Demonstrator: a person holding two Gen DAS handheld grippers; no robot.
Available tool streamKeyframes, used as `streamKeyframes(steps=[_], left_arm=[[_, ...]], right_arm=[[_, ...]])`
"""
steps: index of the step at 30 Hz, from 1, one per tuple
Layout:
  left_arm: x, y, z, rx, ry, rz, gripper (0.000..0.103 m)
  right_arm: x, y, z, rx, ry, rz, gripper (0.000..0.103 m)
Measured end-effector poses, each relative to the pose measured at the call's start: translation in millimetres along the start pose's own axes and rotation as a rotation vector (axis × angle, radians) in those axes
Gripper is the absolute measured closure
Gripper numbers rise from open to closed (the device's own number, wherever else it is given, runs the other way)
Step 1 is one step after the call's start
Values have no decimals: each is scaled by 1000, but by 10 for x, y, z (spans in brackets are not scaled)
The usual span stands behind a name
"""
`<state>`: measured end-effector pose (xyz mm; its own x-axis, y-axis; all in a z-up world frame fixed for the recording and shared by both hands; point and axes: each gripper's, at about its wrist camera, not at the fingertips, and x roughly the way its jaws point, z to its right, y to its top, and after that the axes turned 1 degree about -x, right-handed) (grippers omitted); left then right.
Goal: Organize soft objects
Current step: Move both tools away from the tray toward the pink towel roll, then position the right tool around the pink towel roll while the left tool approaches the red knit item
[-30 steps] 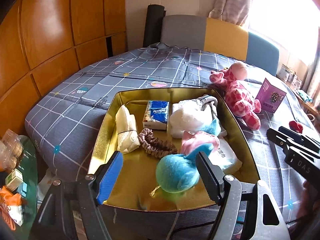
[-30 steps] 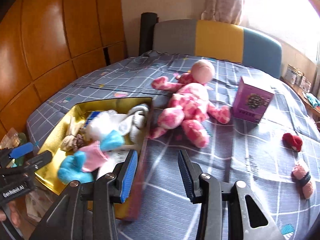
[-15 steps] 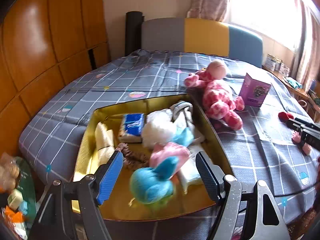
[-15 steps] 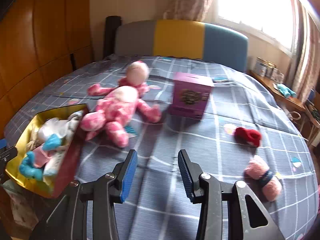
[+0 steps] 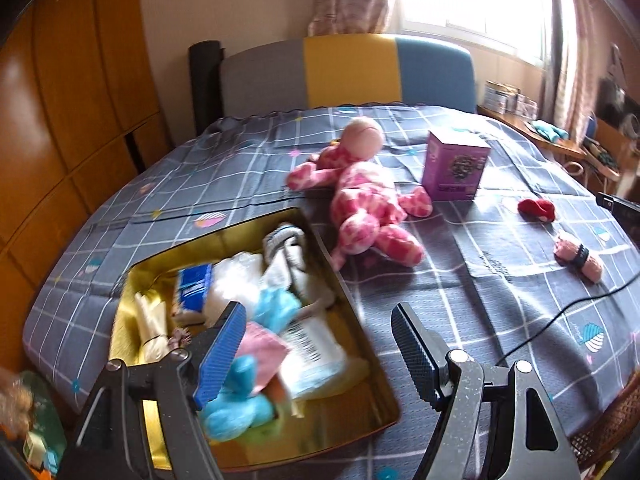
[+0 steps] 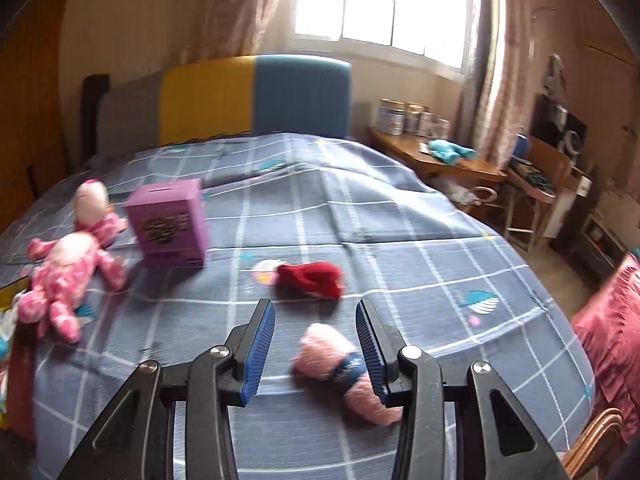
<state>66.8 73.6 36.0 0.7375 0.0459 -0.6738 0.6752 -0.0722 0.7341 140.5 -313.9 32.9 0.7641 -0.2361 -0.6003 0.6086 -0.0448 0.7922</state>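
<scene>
A gold tin (image 5: 362,344) holding several soft items sits on the bed at lower left, among them a blue plush (image 5: 236,404) and a tissue pack (image 5: 194,290). My left gripper (image 5: 316,320) hangs open over the tin's right rim, with nothing between its jaws. A pink spotted plush (image 5: 364,208) (image 6: 68,276) lies beside the tin. Out on the quilt are a red soft item (image 6: 312,278) (image 5: 536,210) and a pink fluffy roll with a dark band (image 6: 336,364) (image 5: 578,256). My right gripper (image 6: 314,316) is open just above the pink roll, its pads not touching it.
A purple carton (image 6: 170,224) (image 5: 456,168) stands beside the plush. A black cable (image 5: 560,312) runs across the quilt at the right. A wooden desk (image 6: 440,160) with cans and a blue toy, a chair and a red cushion (image 6: 612,332) lie beyond the bed's right edge.
The right gripper has swept right across the bed, from the tin's edge to above the pink roll. The left gripper has swung right too, and the tin now sits lower left. Neither gripper's opening changed.
</scene>
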Motion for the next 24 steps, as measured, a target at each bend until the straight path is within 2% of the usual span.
streamKeyframes(steps=[3, 7, 16, 24], left_arm=[[46, 34, 133, 24, -12, -8, 27], [143, 81, 333, 61, -34, -25, 27], [345, 232, 929, 178, -104, -42, 27], [497, 396, 1435, 247, -168, -55, 27]], right_arm=[[58, -51, 222, 66, -33, -1, 61], [73, -50, 415, 162, -37, 3, 61], [172, -122, 711, 340, 18, -49, 61], [218, -179, 859, 426, 46, -81, 61]])
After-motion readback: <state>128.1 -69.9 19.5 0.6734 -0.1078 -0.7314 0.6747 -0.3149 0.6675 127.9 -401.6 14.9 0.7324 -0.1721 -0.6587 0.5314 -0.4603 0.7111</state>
